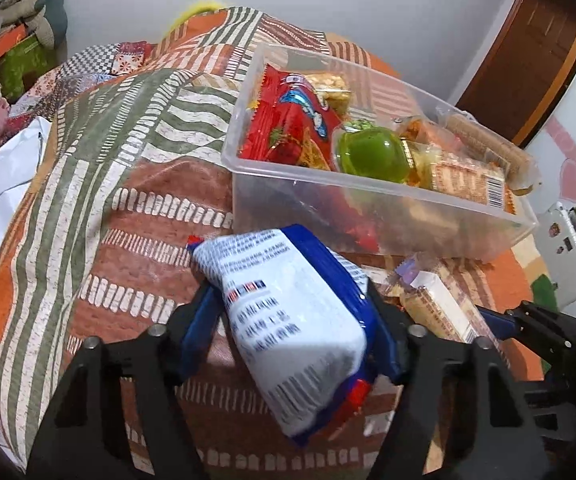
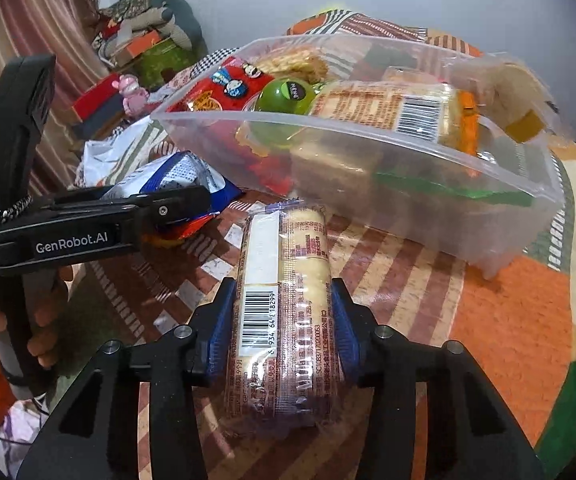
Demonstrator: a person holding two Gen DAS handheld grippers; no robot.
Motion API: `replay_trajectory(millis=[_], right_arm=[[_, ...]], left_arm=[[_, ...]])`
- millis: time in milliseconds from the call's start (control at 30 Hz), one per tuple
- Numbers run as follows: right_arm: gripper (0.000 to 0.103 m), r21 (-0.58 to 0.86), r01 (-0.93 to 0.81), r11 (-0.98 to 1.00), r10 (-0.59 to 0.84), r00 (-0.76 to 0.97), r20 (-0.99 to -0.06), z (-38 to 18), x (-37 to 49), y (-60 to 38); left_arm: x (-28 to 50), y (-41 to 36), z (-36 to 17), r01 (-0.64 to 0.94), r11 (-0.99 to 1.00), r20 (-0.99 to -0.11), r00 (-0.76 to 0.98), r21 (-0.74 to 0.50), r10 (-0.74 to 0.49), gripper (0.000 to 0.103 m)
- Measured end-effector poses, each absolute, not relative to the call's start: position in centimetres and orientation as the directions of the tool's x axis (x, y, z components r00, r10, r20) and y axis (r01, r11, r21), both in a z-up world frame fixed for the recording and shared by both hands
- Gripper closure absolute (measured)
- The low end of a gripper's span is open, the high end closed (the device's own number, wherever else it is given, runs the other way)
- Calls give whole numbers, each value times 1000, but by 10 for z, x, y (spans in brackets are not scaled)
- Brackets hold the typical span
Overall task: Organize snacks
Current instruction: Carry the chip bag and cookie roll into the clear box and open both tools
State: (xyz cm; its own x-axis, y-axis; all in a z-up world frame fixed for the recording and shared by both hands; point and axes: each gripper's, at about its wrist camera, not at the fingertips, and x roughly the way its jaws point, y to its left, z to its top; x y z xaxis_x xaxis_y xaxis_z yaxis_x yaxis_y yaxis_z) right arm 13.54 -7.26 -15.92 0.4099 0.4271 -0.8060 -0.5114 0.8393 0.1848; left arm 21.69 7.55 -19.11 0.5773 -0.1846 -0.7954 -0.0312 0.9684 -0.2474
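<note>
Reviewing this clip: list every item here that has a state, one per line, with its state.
left gripper: shut on blue-and-white snack bag
blue-and-white snack bag: held, outside the bin
right gripper: shut on cracker pack
cracker pack: held, outside the bin
clear plastic bin: open-topped, partly filled, on the patterned cloth
red snack bag: in the bin
green jelly cup: in the bin, sealed
</note>
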Motion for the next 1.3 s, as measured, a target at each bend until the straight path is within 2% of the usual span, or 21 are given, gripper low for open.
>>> replay_trajectory(millis=[167,367,700,1033,1300], right_arm=[[61,180,-504,845,431,441,-787,-149,126,-86],[61,187,-502,845,450,478,-754,-133,121,-94],[61,196,-493,848,483,564,-670,-95,128,-98],[61,164,-473,866,470,657,-589,-62,149,-99],[61,167,-456,874,463,675,-574,-55,177,-95]], left_arm=[[199,70,-184,-9,971,-786,589,-240,-189,46],[176,64,-167,9,977,-766,619,-214,-174,46],[158,64,-110,38,979,-675,719,-201,-167,46],[188,59,-64,56,986,-595,791,-156,-139,46],[223,56,-58,52,989,-588,799,-139,-124,46]])
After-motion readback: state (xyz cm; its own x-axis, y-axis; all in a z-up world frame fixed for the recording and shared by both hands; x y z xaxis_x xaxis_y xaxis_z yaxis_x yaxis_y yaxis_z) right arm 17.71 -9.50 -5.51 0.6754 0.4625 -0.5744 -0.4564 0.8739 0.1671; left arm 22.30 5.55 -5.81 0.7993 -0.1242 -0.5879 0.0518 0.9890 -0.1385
